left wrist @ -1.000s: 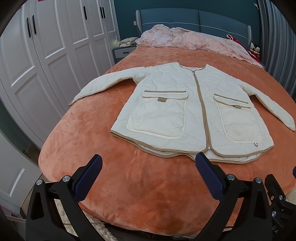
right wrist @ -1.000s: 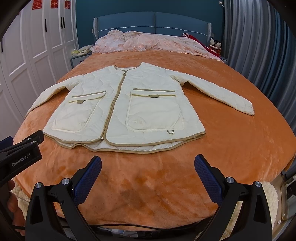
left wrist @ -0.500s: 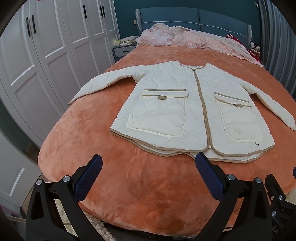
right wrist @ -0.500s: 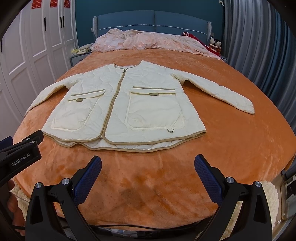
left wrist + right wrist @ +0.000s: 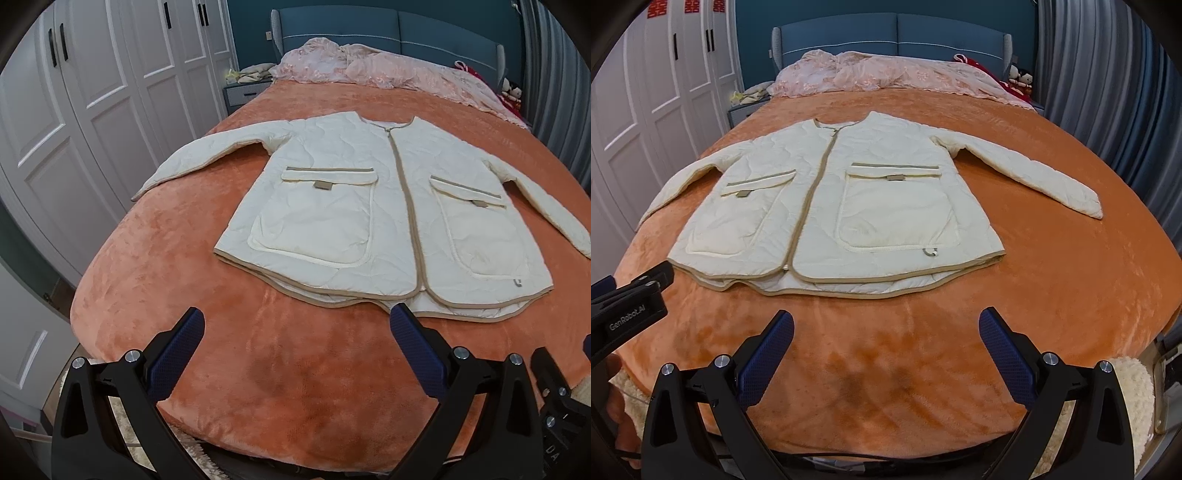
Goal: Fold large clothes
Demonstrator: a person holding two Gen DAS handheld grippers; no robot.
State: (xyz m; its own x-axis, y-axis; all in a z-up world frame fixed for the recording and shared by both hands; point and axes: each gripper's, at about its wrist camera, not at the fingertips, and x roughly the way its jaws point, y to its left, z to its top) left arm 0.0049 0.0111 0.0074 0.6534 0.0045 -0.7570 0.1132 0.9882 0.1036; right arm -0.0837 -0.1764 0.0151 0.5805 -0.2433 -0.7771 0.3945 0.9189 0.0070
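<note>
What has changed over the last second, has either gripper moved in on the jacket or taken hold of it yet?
Both grippers have eased slightly forward toward the jacket: in each wrist view its hem sits a little lower and nearer the jaws. Nothing has been gripped. The left gripper and right gripper remain wide open over the orange bedspread. The jacket lies flat as before, zipped, sleeves spread.

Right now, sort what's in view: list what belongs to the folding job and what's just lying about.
For the job:
cream quilted jacket, spread flat on the orange bedspread
left gripper, open
right gripper, open

Lying about:
pink lace bedding by the headboard
soft toys
nightstand
white wardrobe
</note>
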